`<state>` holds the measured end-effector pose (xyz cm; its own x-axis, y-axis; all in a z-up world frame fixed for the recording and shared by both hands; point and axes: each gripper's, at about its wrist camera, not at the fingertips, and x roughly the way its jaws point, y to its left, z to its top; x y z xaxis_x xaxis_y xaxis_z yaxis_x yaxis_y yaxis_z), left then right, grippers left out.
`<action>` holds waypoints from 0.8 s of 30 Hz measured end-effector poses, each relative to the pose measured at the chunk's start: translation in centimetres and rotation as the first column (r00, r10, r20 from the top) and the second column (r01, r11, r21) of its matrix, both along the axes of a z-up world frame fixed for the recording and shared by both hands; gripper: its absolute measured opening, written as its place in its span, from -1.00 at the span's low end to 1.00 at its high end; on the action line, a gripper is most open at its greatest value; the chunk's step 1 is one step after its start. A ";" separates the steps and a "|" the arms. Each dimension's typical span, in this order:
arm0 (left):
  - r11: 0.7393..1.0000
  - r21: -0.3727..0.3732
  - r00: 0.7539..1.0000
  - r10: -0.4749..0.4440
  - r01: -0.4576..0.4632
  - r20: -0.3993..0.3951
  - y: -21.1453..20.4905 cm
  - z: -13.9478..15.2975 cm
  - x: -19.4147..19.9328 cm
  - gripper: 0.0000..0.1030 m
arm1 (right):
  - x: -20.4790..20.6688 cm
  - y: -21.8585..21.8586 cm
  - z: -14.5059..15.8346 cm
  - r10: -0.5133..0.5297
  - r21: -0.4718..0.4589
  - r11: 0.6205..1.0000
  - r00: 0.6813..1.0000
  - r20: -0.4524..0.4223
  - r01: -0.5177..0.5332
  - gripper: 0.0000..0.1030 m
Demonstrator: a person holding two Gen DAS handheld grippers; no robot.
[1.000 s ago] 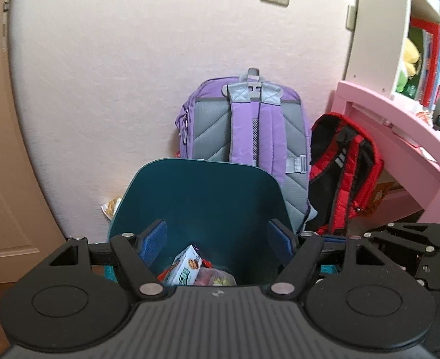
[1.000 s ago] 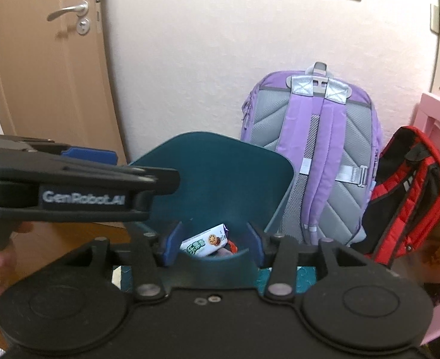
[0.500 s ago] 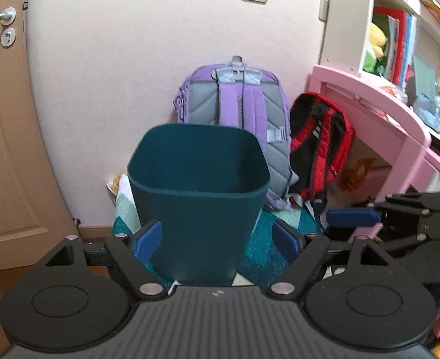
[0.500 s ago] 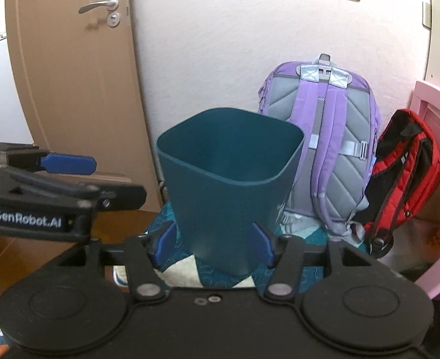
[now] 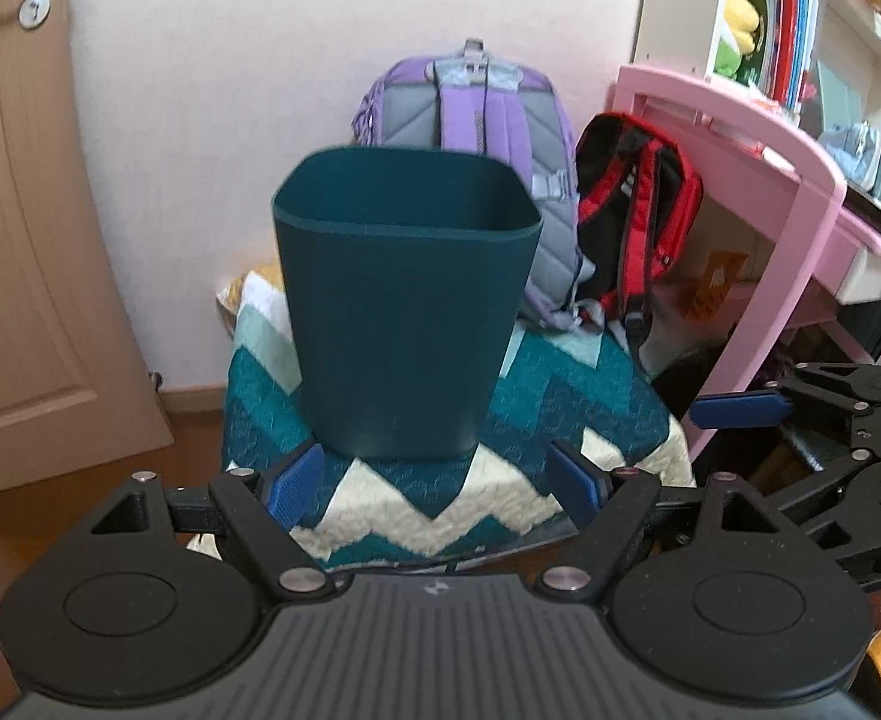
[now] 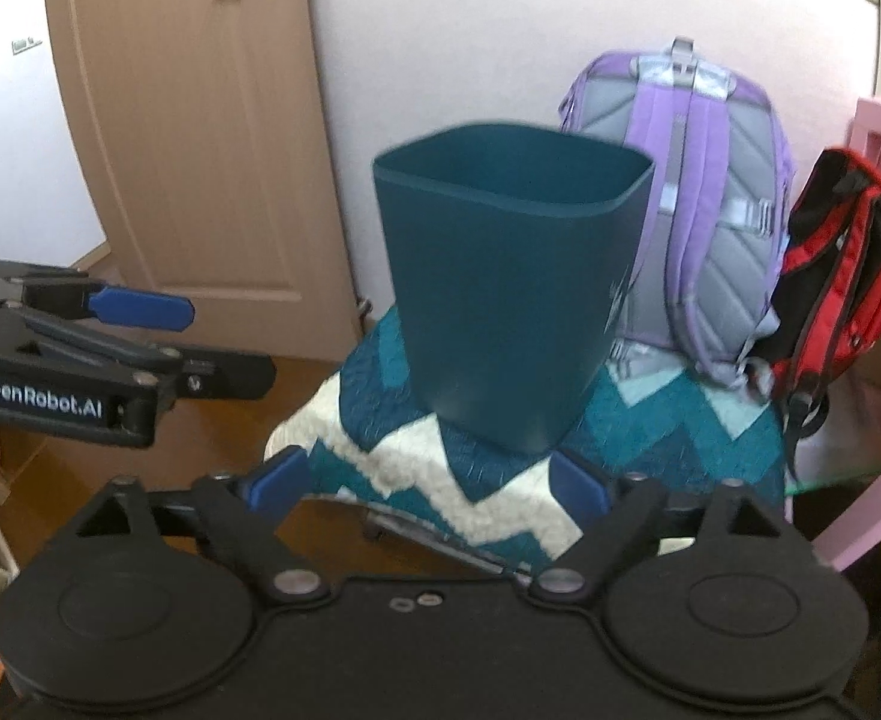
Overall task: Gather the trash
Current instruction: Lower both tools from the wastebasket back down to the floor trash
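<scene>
Just ahead of both tools, the teal bin (image 5: 407, 312) stands upright on the zigzag blanket (image 5: 440, 498), set free to take trash, with the left gripper (image 5: 434, 483) spread empty and the right gripper (image 6: 428, 483), jaws just opened wider, empty too, backpacks (image 6: 698, 180) propped behind

Only text I can read is "GenRobot.AI", white letters on my black plastic left gripper (image 6: 140, 315).
</scene>
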<state>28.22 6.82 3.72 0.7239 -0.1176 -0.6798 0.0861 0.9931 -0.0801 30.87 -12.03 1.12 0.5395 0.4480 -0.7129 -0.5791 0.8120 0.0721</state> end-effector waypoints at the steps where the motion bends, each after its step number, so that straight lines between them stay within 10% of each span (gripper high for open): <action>1: 1.000 -0.006 1.000 -0.002 0.002 -0.004 0.2 -0.7 -0.3 0.60 | -0.3 0.0 -0.8 0.006 -0.007 1.000 1.000 -0.008 -0.006 0.81; 18: 0.989 -0.149 0.977 -0.033 0.001 -0.210 6.3 -17.6 1.7 0.65 | 1.1 0.1 -18.8 -0.068 -0.115 0.992 0.977 -0.201 0.045 1.00; 24: 0.989 -0.151 0.967 -0.039 0.000 -0.251 7.6 -24.1 3.7 1.00 | 2.4 0.5 -25.9 -0.115 -0.178 0.982 0.948 -0.298 0.063 0.99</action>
<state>31.94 14.38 -20.40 0.5276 -0.2434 -0.8138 0.0632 0.9667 -0.2481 33.28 -11.54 -24.74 0.3166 0.2708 -0.9091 -0.4748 0.8749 0.0953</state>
